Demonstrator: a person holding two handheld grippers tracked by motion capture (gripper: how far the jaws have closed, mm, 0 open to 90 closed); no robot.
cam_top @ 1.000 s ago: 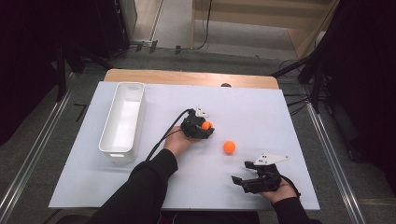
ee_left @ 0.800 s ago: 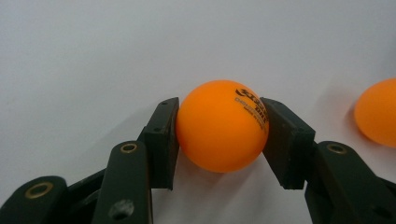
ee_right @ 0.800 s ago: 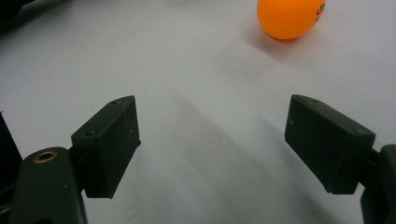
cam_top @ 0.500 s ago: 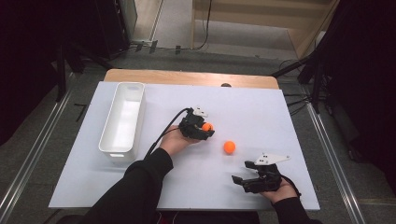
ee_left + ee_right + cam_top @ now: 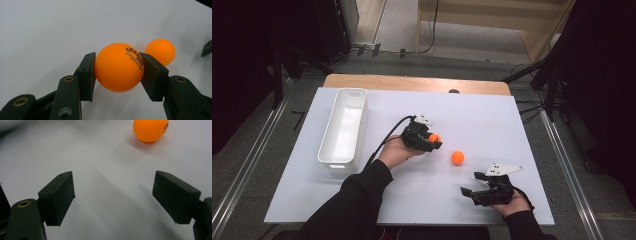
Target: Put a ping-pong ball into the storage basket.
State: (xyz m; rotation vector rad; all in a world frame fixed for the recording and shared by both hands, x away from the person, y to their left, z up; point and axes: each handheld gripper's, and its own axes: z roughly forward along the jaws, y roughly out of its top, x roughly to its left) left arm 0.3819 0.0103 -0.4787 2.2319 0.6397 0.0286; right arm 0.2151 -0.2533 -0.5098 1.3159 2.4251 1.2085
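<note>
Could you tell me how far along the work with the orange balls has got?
Done: nothing shows in the white bin yet. In hand: the left gripper is shut on one ball, which looks clear of the table. Left: the second ball lies loose on the table, and the right gripper is open with nothing between its jaws.

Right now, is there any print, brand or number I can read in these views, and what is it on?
Held orange ball, clamped in the left gripper: black print near its top, one larger line over smaller ones, too blurred and tilted to read.
Loose orange ball on the white table: black marks at its right edge, cut off, unreadable.
White bin: no text that I can see.
</note>
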